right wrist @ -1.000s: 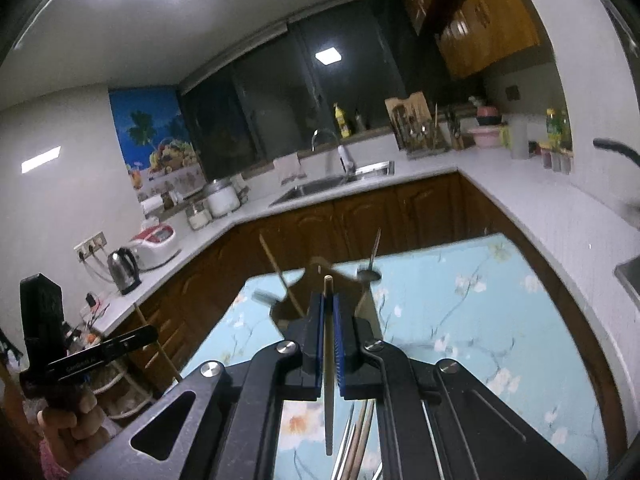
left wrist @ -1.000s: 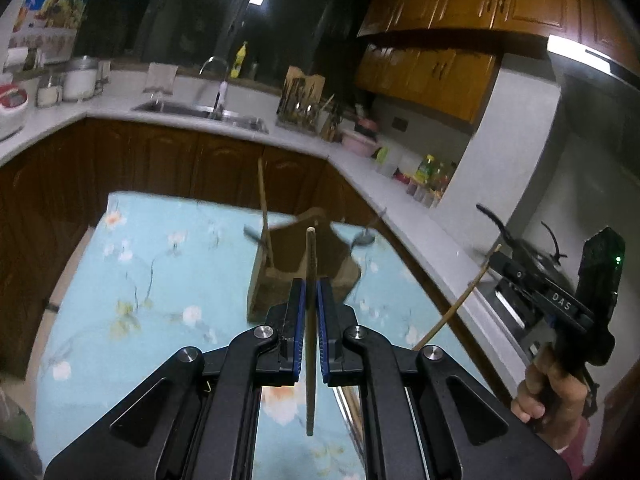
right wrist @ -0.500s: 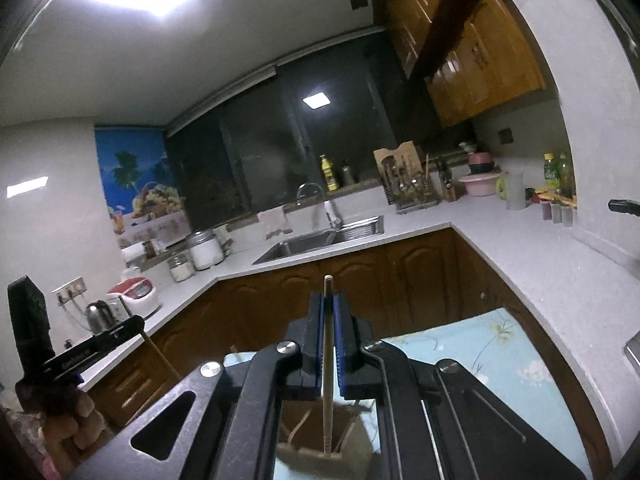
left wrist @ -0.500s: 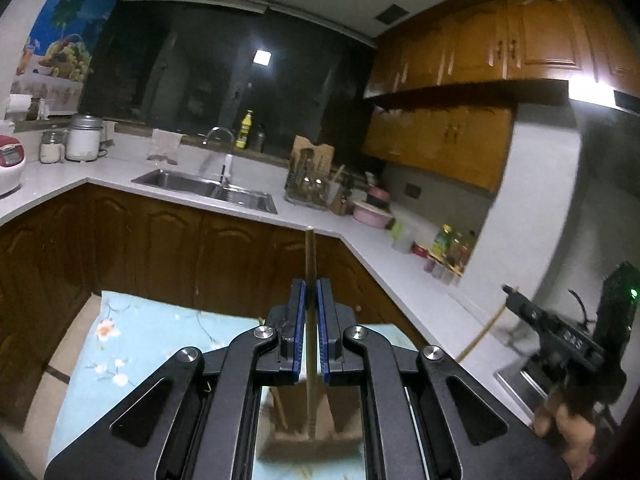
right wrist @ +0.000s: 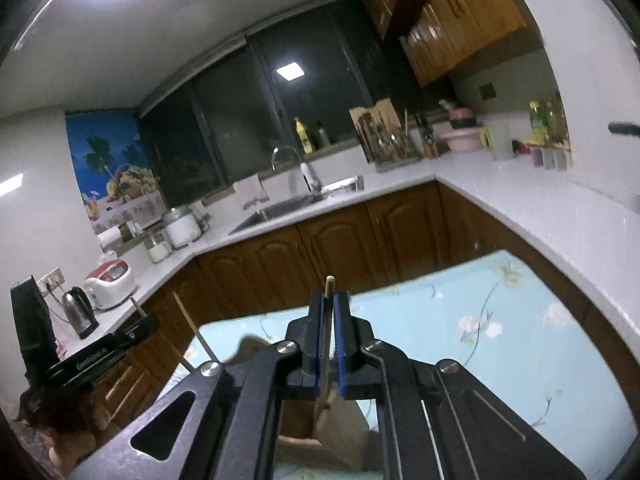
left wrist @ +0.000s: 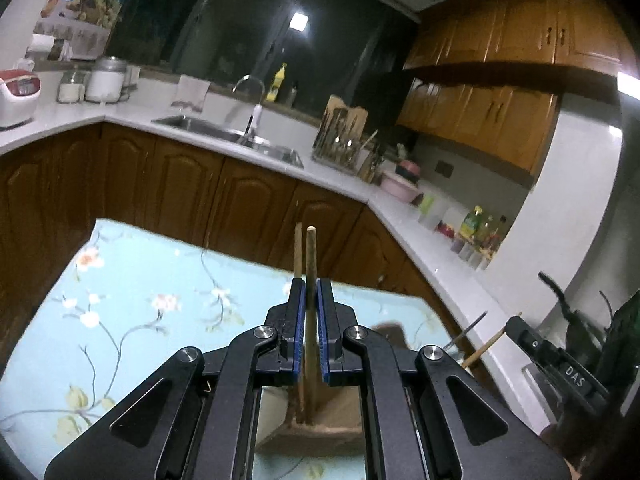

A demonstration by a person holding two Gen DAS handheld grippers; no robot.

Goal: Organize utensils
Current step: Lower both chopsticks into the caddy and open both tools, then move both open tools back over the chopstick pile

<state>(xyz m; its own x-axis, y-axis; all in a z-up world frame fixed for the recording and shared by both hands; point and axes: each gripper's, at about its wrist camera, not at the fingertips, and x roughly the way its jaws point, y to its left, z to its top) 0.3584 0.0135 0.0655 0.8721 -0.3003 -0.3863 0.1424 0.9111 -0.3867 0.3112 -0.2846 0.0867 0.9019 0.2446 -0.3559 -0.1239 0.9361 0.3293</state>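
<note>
My left gripper (left wrist: 310,285) is shut on a wooden chopstick (left wrist: 311,248) held upright. Its lower end reaches down to the brown wooden utensil holder (left wrist: 320,428) right below the fingers. A second chopstick (left wrist: 298,246) stands in the holder just behind. In the right wrist view my right gripper (right wrist: 329,299) is shut on another chopstick (right wrist: 329,285), also over the holder (right wrist: 340,420). Each view shows the other gripper at its edge, the right one (left wrist: 560,364) and the left one (right wrist: 100,350), both close beside the holder.
The holder stands on a table with a light-blue floral cloth (left wrist: 132,304). Behind run brown cabinets (left wrist: 180,196) and a white counter with a sink (left wrist: 228,136), a dish rack (left wrist: 344,136), a rice cooker (right wrist: 110,284) and a kettle (right wrist: 80,312). A hand (right wrist: 64,412) grips the left tool.
Both grippers have travelled forward over the table and come down. The holder, which lay ahead of them, is now directly under the fingers. Both stay shut on their chopsticks.
</note>
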